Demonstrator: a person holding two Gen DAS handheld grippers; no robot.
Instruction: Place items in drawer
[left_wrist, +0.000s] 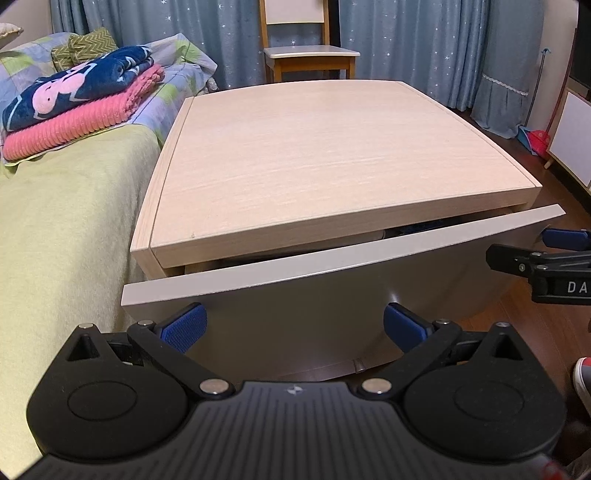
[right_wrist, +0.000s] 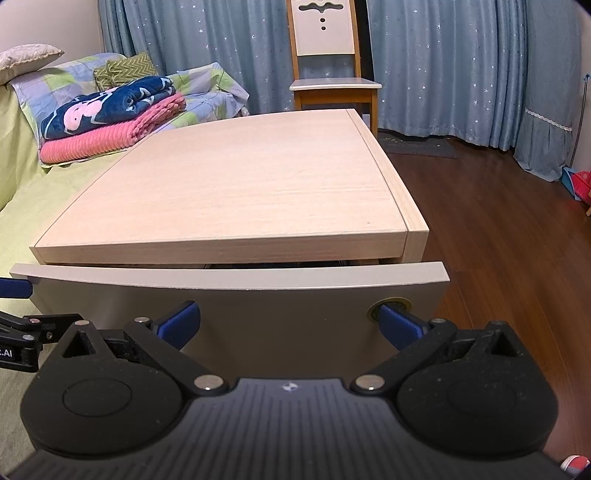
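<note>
My left claw and right claw are both spread empty before the drawer, barely ajar. Stiff, smooth front: I'd push flat, mid-panel.

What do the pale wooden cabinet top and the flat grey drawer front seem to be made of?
Pale wooden cabinet top: probably laminate or veneer over board; fine straight grain lines, matte, with seamed edge strips. Flat grey drawer front: probably painted or coated board; no grain, smooth, with a soft sheen. A round brass-coloured metal lock sits in it.
</note>
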